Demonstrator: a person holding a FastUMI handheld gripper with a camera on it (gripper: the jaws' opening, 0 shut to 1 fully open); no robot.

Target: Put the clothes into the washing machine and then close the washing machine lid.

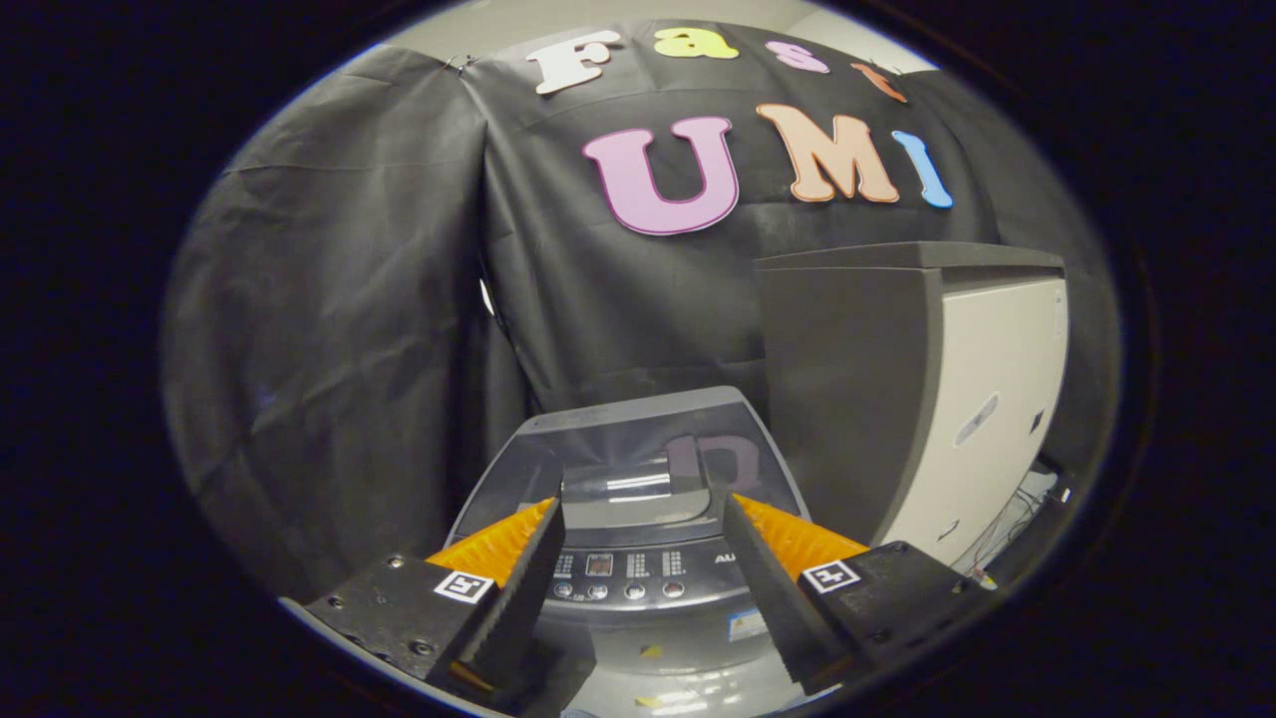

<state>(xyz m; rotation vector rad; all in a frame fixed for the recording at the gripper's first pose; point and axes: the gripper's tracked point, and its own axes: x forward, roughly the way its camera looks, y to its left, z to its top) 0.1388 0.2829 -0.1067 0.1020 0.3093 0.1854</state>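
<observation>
Black cloth hangs across the back of the booth, with a grey-and-white cabinet (917, 399) at the right of the frame. Low in the centre sits the washing machine (638, 519), its glossy grey lid (638, 449) apparently down; no clothes are visible, so the task looks nearly or fully done. The gripper (638, 519) is spread apart, holding nothing, framing the control panel (623, 576).

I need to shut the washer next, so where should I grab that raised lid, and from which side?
Judging by its pose, take the washing machine lid by its top free edge, coming over from the front; it stands tilted up behind the control panel. The gripper is open and empty.
</observation>
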